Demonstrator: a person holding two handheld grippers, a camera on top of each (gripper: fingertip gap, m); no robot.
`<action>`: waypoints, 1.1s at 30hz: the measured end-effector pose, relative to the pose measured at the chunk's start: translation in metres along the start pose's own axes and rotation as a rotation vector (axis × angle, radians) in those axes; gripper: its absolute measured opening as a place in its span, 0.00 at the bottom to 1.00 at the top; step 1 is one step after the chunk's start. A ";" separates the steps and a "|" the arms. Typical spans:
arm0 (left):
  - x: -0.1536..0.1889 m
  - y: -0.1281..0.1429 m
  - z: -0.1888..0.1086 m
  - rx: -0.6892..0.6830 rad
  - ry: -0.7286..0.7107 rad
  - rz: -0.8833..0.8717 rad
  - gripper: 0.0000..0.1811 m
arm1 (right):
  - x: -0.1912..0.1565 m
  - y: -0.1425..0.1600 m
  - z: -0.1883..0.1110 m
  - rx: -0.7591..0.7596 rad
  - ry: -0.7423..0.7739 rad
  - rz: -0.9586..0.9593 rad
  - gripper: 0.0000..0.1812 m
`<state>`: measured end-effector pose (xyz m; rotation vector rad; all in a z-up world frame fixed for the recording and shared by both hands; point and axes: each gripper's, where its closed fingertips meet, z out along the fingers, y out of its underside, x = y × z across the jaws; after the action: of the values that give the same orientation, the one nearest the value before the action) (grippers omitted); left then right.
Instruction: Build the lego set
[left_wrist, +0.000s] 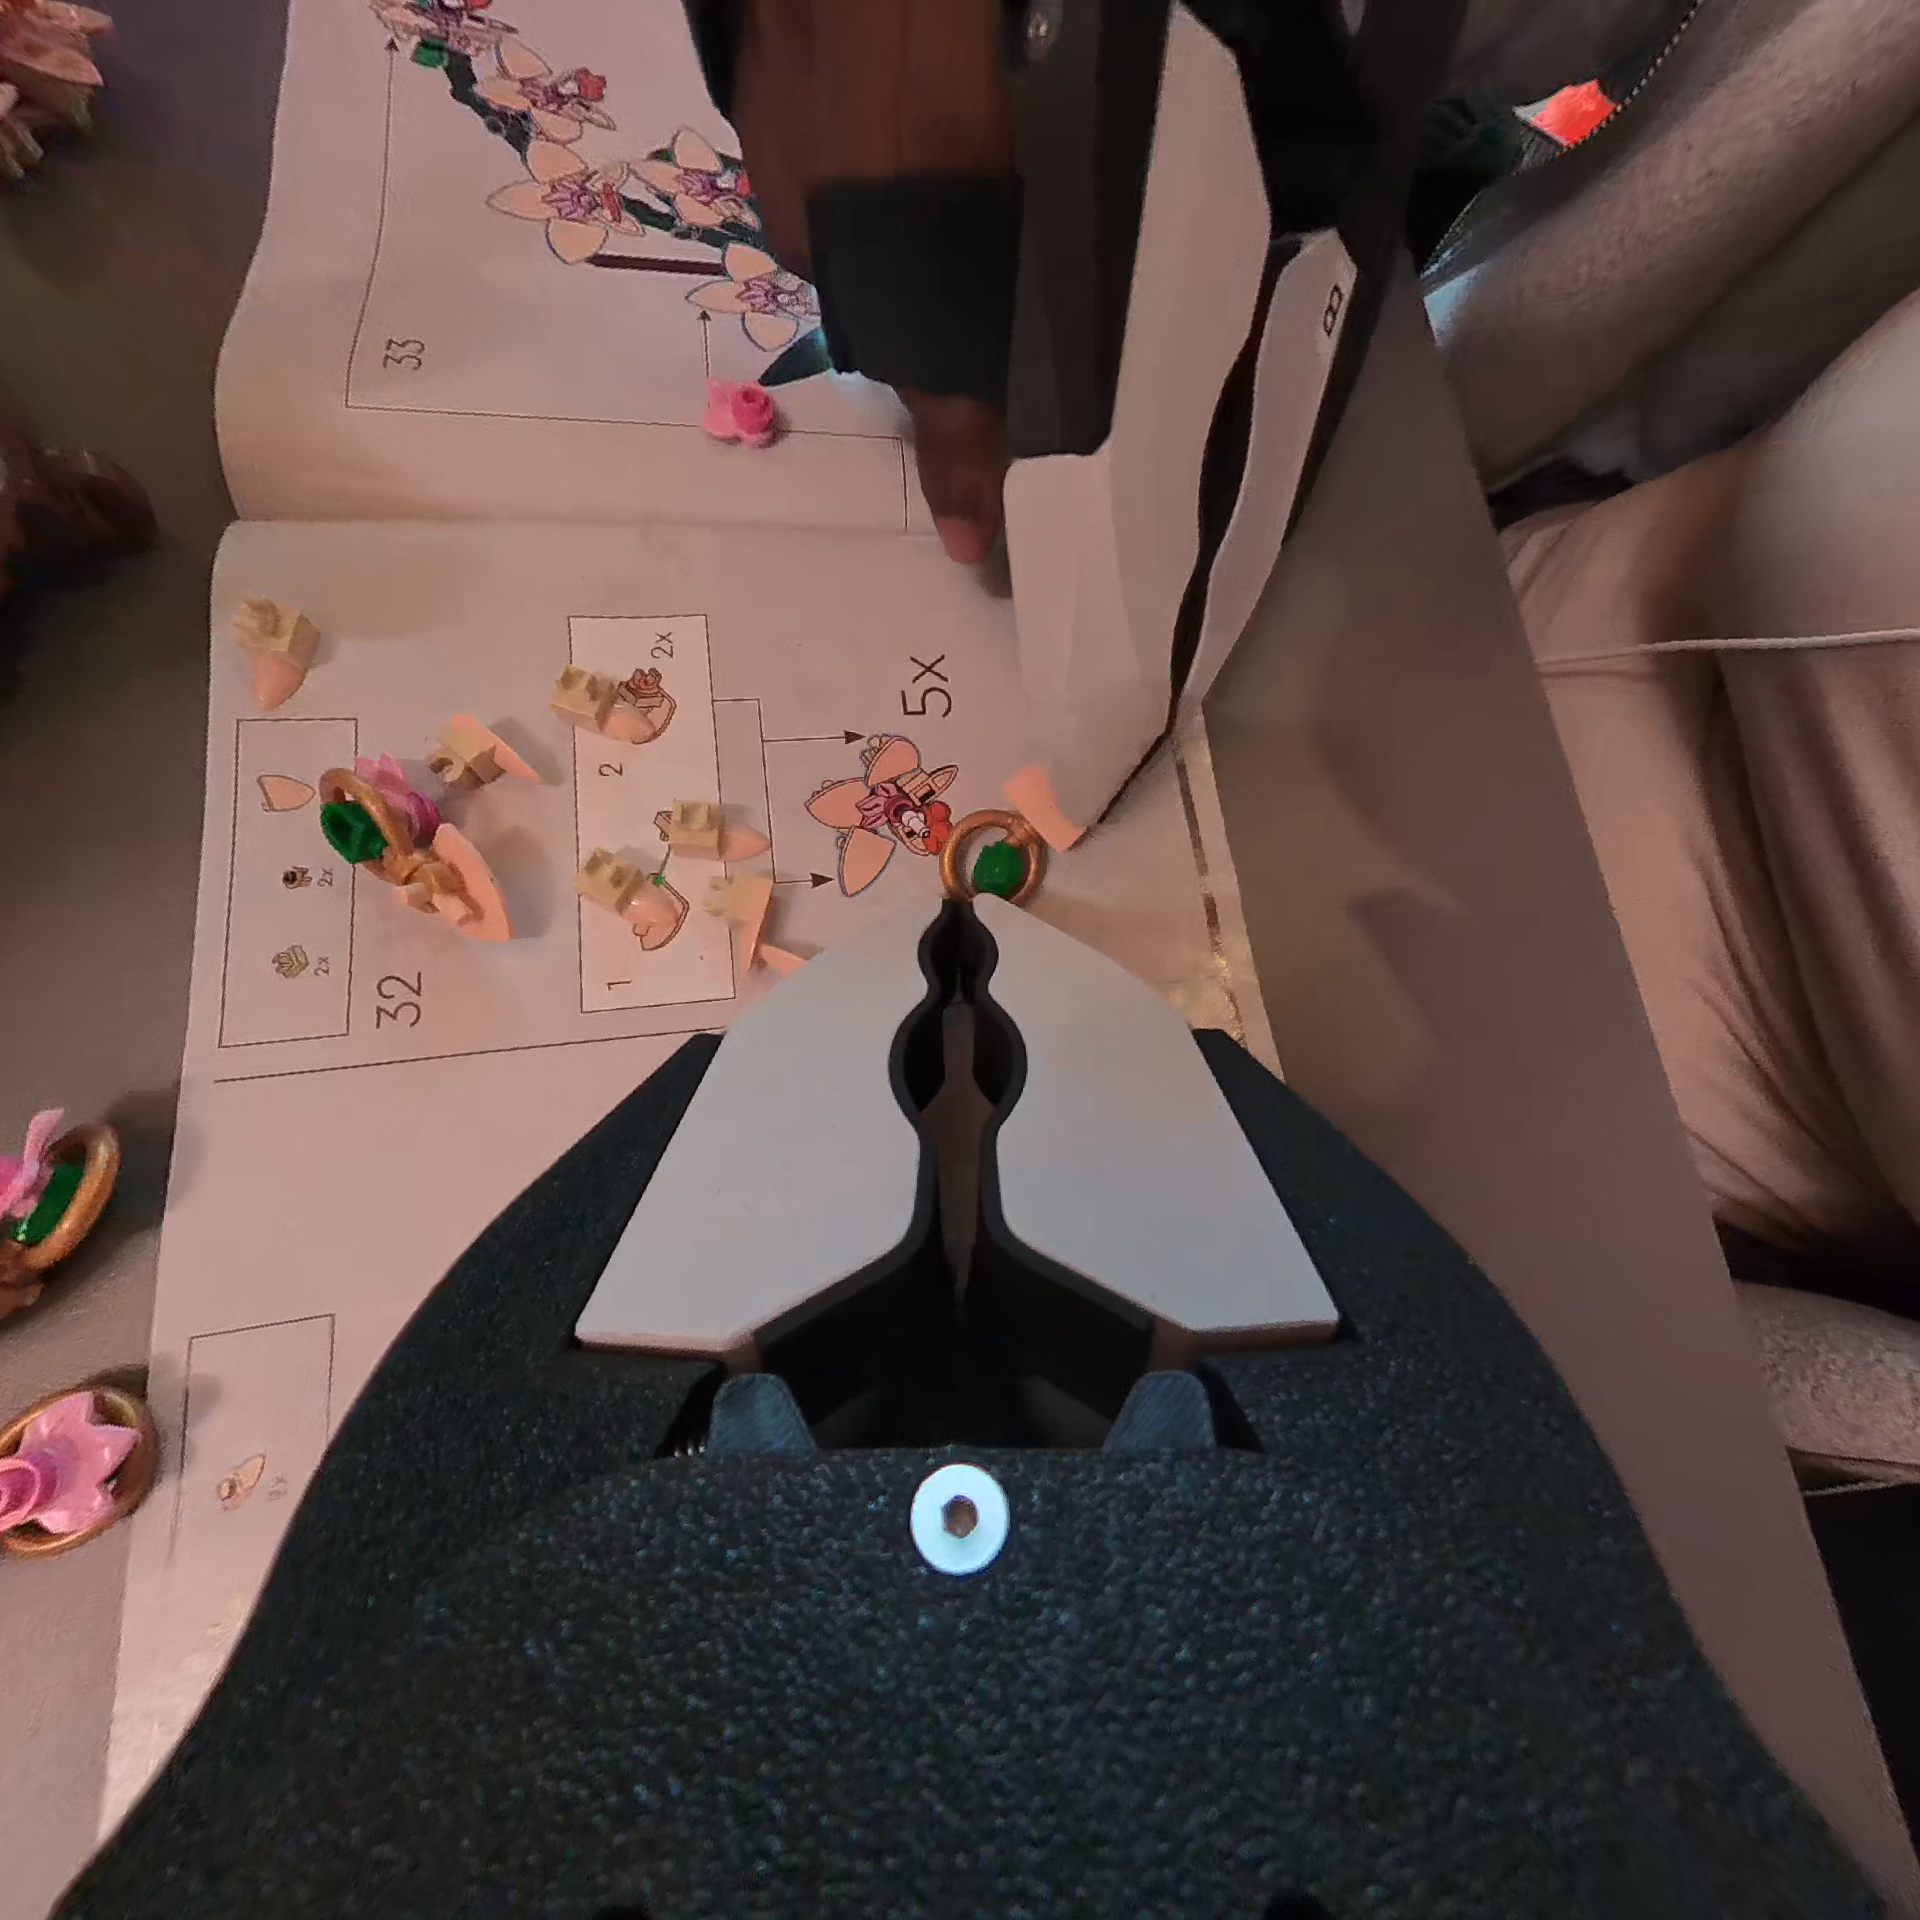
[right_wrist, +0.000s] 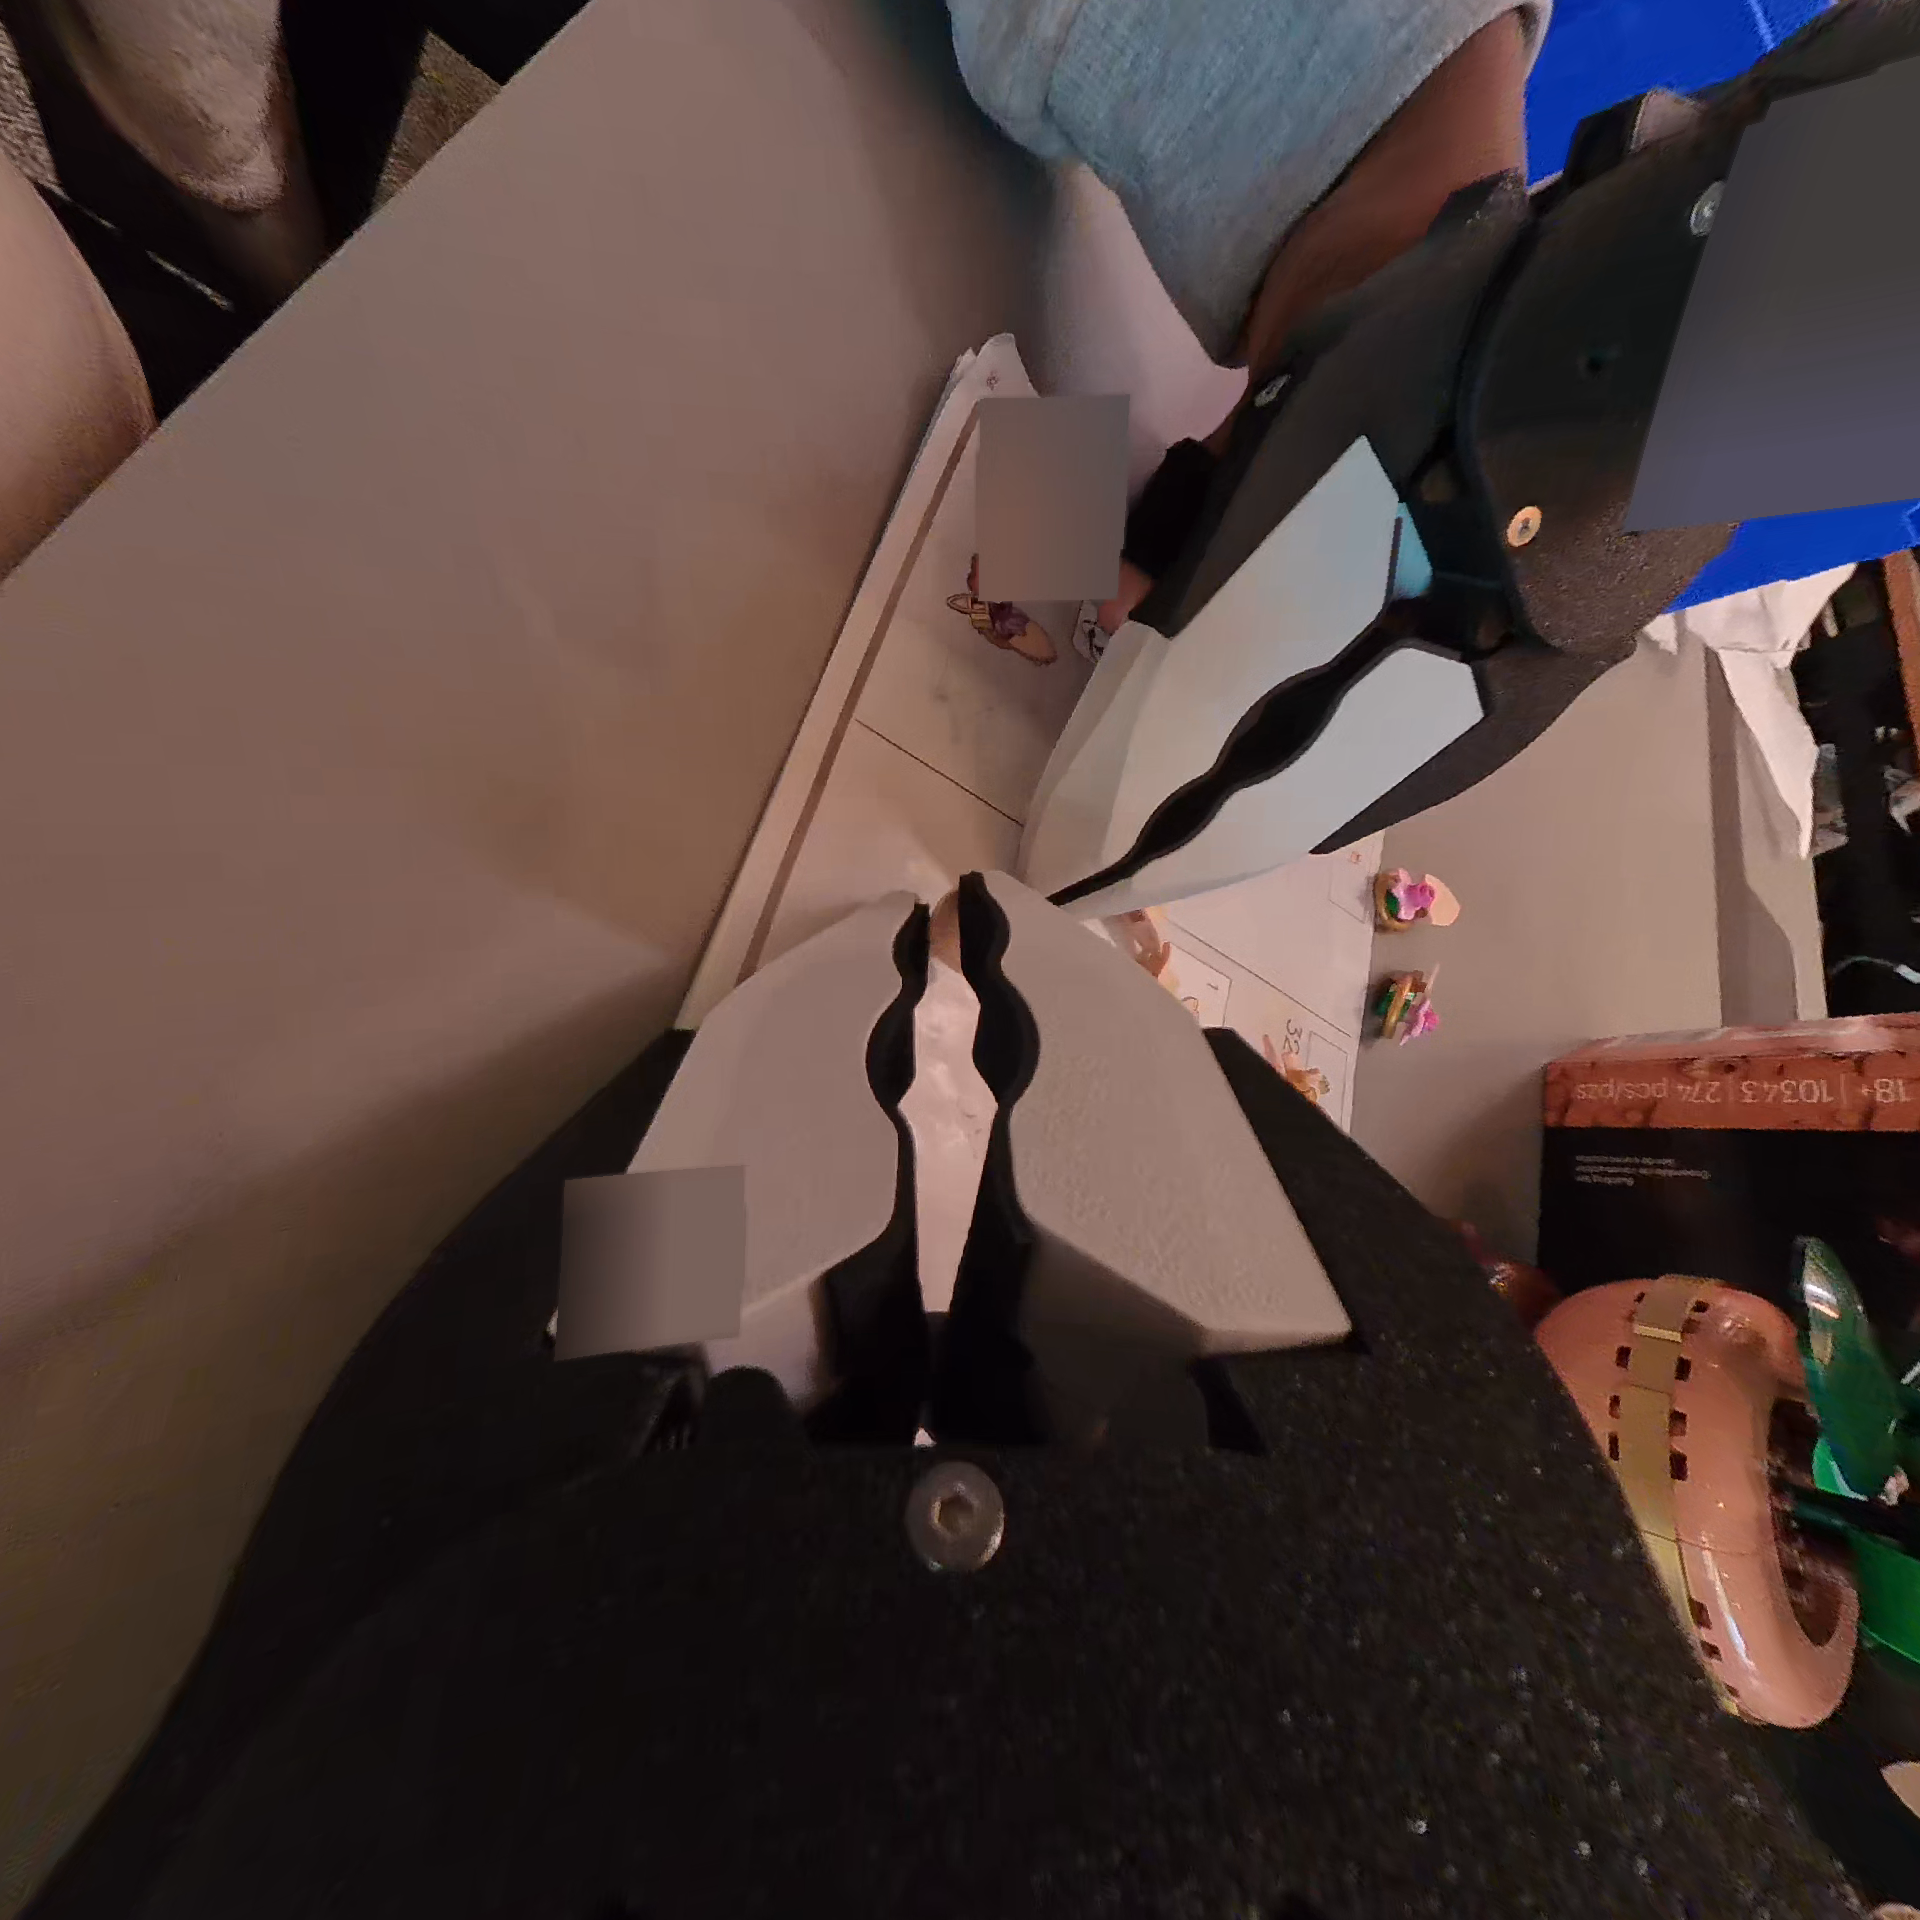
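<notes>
A: Booklet (left_wrist: 499, 1143) lies open on the worktop (right_wrist: 1558, 935), petals (left_wrist: 665, 894) scattered across it. Left gripper (left_wrist: 964, 906) pinches the gold ring (left_wrist: 992, 854) by its rim.

B: Right gripper (right_wrist: 940, 912), slightly spread, holds a peach petal (right_wrist: 945, 935). Keep the ring steady, line the clip up square, then press.

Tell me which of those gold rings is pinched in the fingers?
The bare gold ring with the green stud, held at the left gripper tips. The other gold rings, on the booklet and table, already carry pink flowers and lie free.
</notes>
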<state>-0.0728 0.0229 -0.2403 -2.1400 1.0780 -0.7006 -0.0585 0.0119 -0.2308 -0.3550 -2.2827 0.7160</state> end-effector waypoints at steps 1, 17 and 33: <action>0.000 0.000 0.000 0.000 0.000 0.002 0.00 | 0.000 0.001 0.000 -0.003 -0.009 -0.001 0.03; 0.001 0.000 -0.001 0.000 -0.002 0.012 0.00 | -0.003 0.013 -0.020 -0.061 0.057 0.612 0.20; 0.008 -0.009 0.000 0.043 0.022 0.002 0.01 | 0.002 0.023 -0.002 -0.205 0.098 1.033 0.07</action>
<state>-0.0643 0.0198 -0.2325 -2.0998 1.0667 -0.7412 -0.0576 0.0315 -0.2422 -1.6826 -1.9742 0.8981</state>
